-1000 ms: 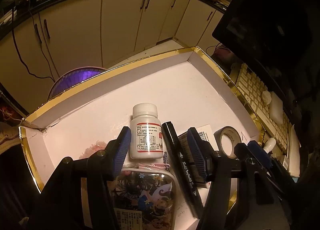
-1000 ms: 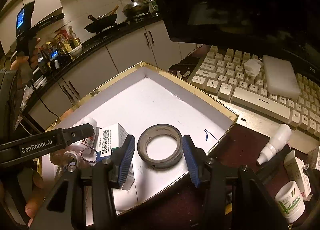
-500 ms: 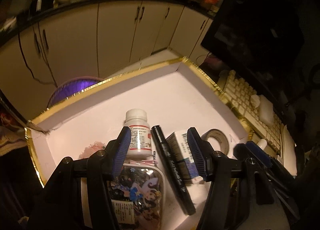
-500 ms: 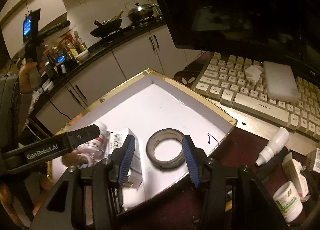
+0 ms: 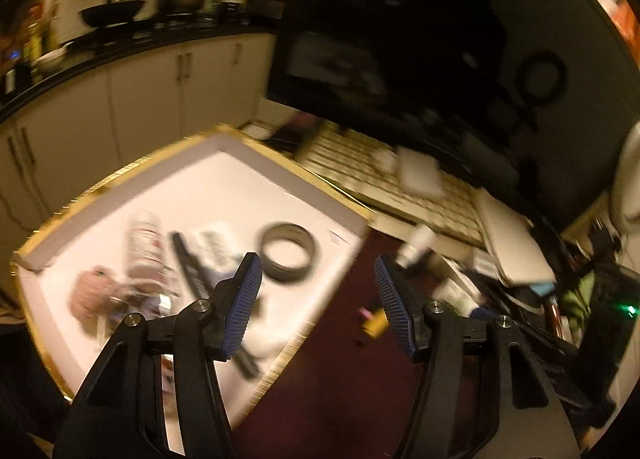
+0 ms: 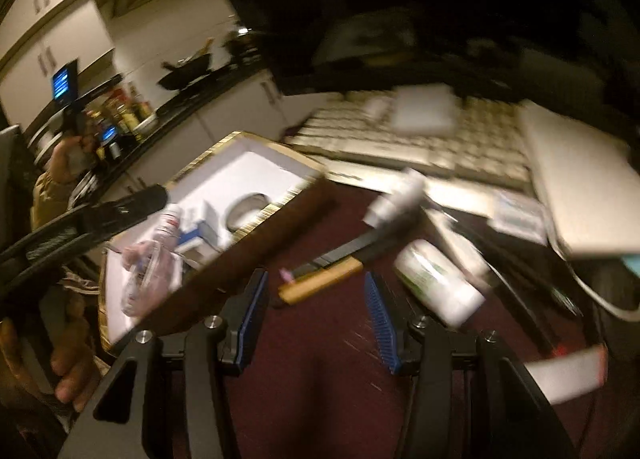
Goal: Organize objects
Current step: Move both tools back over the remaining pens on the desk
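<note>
A white box with a gold rim [image 5: 280, 163] holds a pill bottle [image 5: 144, 243], a black marker [image 5: 192, 271], a small carton [image 5: 212, 247], a grey tape roll [image 5: 288, 247] and a pinkish pouch [image 5: 92, 291]. My left gripper [image 5: 318, 299] is open and empty over the box's right edge. My right gripper [image 6: 316, 319] is open and empty above the dark red table. Just beyond its tips lies a yellow-and-black pen-like tool [image 6: 324, 283]. A white jar with a green label [image 6: 440, 283] and a white dropper bottle [image 6: 396, 199] lie to its right. Both views are blurred.
A pale keyboard [image 6: 420, 139] with a white pad on it runs behind the table, under a dark monitor [image 5: 400, 39]. More clutter lies at the right [image 5: 520, 283]. The box [image 6: 240, 163] and the left gripper's arm [image 6: 120, 207] show at the left, with a person's hand [image 6: 68, 363] below.
Both views have swung right, off the box's inside and towards the dark red table. The tape roll no longer sits between the right fingers. Both grippers have stayed open.
</note>
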`<move>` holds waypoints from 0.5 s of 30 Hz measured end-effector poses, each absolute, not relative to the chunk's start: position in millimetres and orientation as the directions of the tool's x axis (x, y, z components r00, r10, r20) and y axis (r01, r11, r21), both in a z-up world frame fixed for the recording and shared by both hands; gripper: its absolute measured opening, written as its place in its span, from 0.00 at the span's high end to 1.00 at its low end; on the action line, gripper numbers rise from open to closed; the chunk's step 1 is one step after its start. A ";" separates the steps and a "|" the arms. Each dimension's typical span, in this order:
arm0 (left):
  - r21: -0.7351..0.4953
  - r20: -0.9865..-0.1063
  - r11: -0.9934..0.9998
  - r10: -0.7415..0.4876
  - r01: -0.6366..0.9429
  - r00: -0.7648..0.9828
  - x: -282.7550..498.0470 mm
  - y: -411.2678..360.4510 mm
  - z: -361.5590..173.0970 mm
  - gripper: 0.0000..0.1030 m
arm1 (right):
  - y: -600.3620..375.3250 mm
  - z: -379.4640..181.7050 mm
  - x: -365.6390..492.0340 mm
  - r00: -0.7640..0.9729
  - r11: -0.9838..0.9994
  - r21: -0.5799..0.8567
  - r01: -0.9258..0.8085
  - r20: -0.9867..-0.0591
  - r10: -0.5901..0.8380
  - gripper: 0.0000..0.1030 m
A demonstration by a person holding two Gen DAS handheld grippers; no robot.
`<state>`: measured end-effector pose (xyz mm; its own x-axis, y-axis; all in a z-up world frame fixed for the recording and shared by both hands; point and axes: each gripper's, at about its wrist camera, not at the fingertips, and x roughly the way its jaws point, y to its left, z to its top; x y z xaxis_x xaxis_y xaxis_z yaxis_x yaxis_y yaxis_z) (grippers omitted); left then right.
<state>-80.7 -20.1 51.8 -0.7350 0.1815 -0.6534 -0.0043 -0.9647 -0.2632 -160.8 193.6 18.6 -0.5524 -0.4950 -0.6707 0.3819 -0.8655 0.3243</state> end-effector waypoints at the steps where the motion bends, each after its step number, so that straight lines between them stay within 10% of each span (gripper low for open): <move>1: -0.257 -0.658 -0.966 0.190 -0.019 -0.729 -80.4 -12.0 50.5 0.43 | 201.6 14.8 -159.4 -0.554 -0.870 0.332 0.366 -0.673 -0.490 0.52; 15: -0.225 -0.721 -0.972 0.215 -0.071 -0.658 -74.0 43.1 18.1 0.43 | 252.8 -6.2 -161.3 -0.633 -0.922 0.292 0.256 -0.670 -0.388 0.52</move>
